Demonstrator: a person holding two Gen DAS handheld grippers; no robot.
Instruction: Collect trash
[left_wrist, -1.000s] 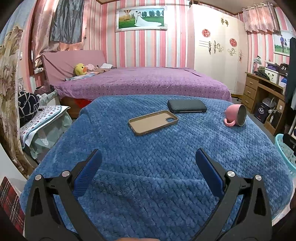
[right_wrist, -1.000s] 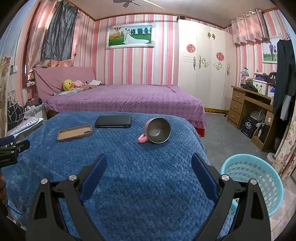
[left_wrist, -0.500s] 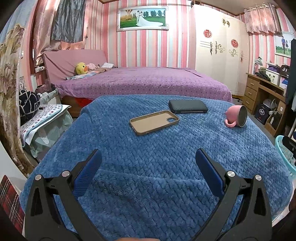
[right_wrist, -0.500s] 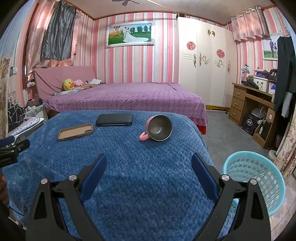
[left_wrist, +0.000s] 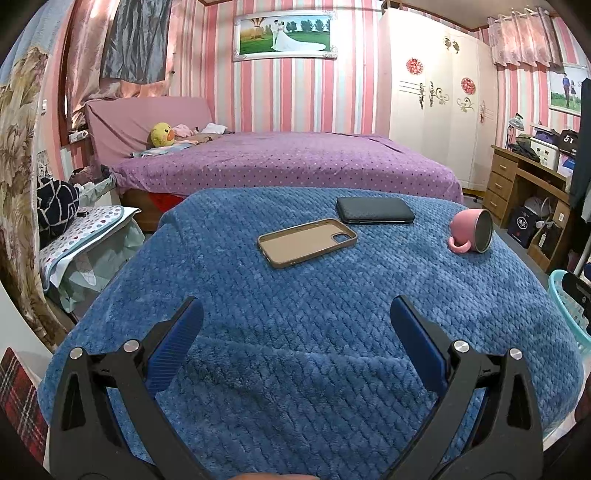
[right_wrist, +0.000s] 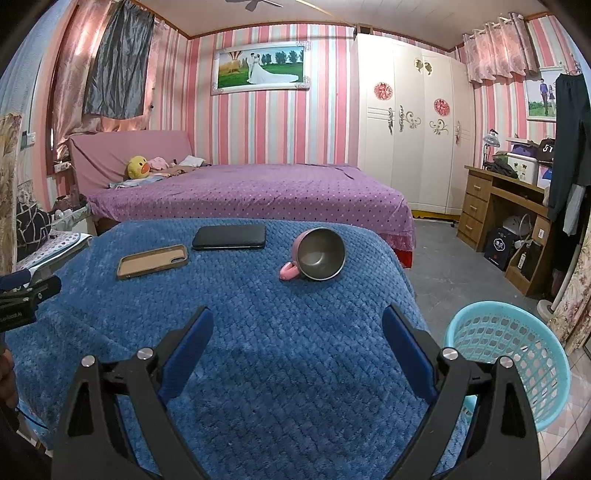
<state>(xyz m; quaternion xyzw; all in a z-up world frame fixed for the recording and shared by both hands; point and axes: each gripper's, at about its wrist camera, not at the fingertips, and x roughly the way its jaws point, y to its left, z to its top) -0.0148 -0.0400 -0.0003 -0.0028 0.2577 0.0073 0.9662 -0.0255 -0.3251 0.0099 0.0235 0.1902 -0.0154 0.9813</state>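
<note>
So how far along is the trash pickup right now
Nothing looks done yet. The teal basket beside the table shows nothing inside as far as visible. Both the left gripper and right gripper hover with jaws open and empty. Still on the blue blanket: tan phone case, black phone, tipped pink mug.

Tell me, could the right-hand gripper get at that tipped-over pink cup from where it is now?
Probably yes: the right gripper is open and empty, and only bare blue blanket lies between it and the pink cup.
</note>
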